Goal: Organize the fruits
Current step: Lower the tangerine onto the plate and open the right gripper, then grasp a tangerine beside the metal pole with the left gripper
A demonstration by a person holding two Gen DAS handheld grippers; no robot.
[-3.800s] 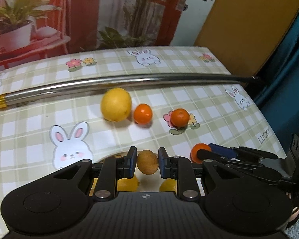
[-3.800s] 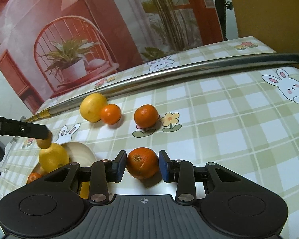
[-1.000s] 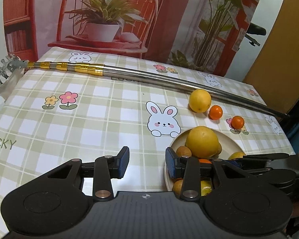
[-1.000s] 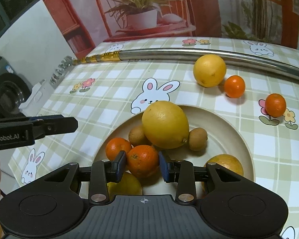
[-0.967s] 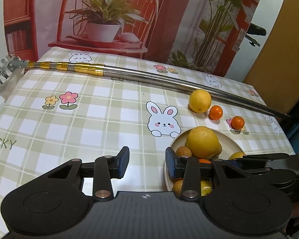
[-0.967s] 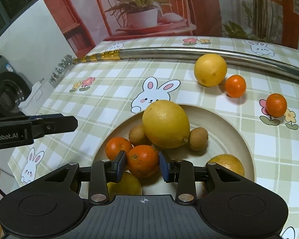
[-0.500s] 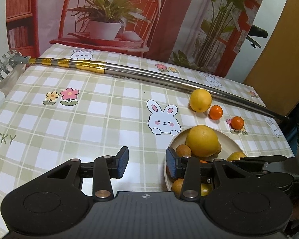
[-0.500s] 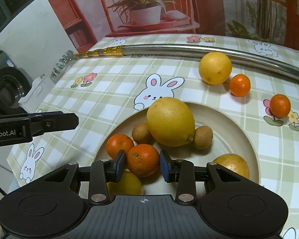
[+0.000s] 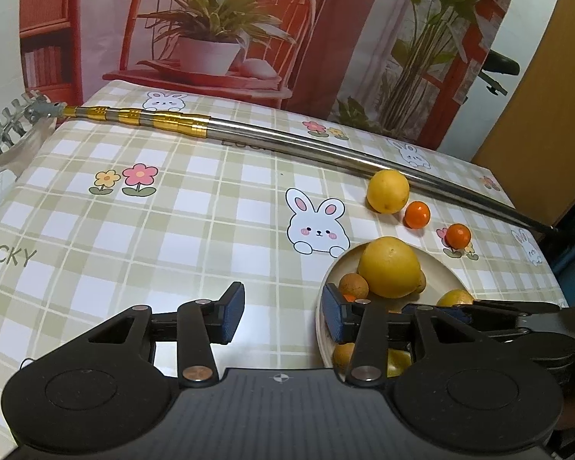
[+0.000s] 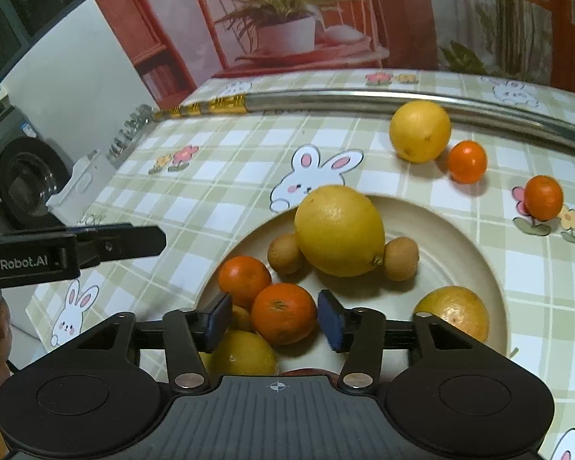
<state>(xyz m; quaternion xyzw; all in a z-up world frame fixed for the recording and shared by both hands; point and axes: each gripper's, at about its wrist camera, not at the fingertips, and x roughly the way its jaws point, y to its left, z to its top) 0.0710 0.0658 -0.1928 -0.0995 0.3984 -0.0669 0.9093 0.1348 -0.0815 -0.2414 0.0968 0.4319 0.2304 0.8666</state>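
Right claw (image 10: 274, 324) tilts down over the plate (image 10: 456, 226), opening off an orange (image 10: 283, 318).
Left claw (image 9: 283, 314) opening, empty; three fruits beyond the plate.

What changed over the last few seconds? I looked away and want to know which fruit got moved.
The right hand-held gripper carried the orange from the tablecloth onto the plate; its jaws are opening off it now. The left hand-held gripper dropped its small brown fruit there earlier and is open over the cloth. The yellow citrus, two small oranges and metal pole stayed put.
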